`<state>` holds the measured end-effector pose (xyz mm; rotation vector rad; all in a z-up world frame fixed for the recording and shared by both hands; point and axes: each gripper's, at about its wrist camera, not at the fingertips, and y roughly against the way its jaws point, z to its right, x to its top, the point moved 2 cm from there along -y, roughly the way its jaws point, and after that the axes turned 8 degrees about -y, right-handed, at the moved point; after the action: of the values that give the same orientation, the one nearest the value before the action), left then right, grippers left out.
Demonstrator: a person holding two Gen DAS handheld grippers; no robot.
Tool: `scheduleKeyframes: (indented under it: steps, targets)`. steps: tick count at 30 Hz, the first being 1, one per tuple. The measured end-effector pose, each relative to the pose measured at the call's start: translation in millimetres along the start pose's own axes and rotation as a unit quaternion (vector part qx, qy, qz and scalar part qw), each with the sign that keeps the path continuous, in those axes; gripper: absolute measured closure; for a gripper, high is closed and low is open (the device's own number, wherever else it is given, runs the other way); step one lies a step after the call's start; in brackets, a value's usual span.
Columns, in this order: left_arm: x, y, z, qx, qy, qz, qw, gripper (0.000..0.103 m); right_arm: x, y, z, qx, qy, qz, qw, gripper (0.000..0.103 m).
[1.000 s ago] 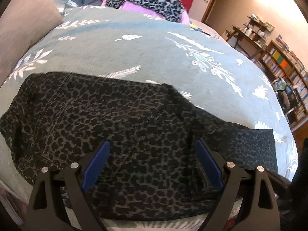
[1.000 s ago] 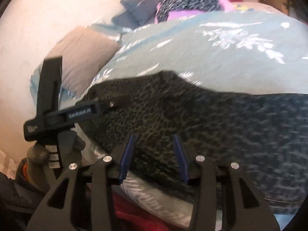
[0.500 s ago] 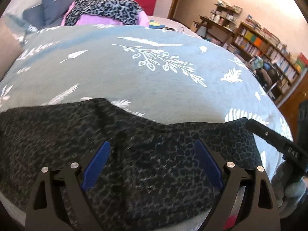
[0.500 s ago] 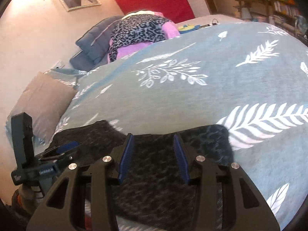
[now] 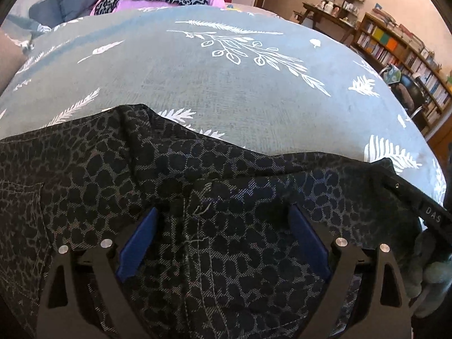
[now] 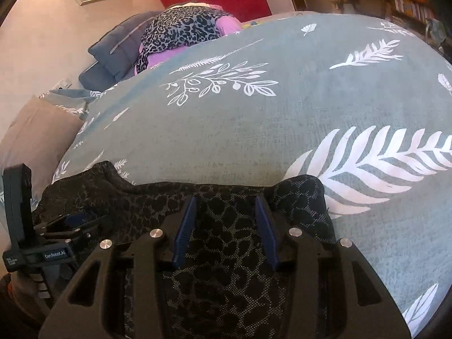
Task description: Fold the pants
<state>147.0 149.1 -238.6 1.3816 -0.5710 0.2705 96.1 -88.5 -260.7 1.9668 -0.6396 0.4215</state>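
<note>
A grey-green bedspread (image 5: 226,84) printed with white leaves covers the bed. At its far end lies a leopard-print garment (image 6: 180,31) on pink cloth, a grey pillow (image 6: 118,53) beside it. Bookshelves (image 5: 395,48) stand beyond the bedspread's right edge.

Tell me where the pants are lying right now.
The pants lie along the near edge of the bedspread, filling the bottom of both wrist views, under the open left gripper and right gripper.

Bedspread (image 6: 254,130) beyond pants (image 5: 226,197) open; clothes pile (image 6: 180,31) far back, well apart.
</note>
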Motion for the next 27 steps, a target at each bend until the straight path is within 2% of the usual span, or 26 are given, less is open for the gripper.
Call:
scheduleKeyframes:
  steps: [4,7,13,19,22,25,27]
  targets:
    - [0,2,0,-0.004,0.002,-0.003,1.0,0.011,3,8,-1,0.002,-0.01,-0.003,1.0,0.058]
    - [-6,13,-1,0.006,0.002,-0.01,0.9999,0.011,4,31,-7,0.006,-0.008,0.016,1.0,0.058]
    - [-18,53,-14,0.013,0.023,0.018,0.9995,0.011,-9,59,-7,-0.026,0.015,0.035,0.999,0.057]
    - [-34,82,-52,0.026,0.079,0.023,0.9963,0.011,-23,63,-8,-0.027,0.014,0.03,0.999,0.057]
    - [-45,97,-79,0.054,0.116,0.029,0.9914,0.011,-24,63,-16,-0.019,0.021,0.03,0.999,0.057]
    - [-57,115,-108,0.09,0.153,0.042,0.9832,0.011,-25,62,-29,-0.008,0.031,0.028,0.999,0.057]
    - [-65,127,-124,0.128,0.169,0.055,0.9758,0.011,-27,60,-37,-0.003,0.038,0.024,0.999,0.057]
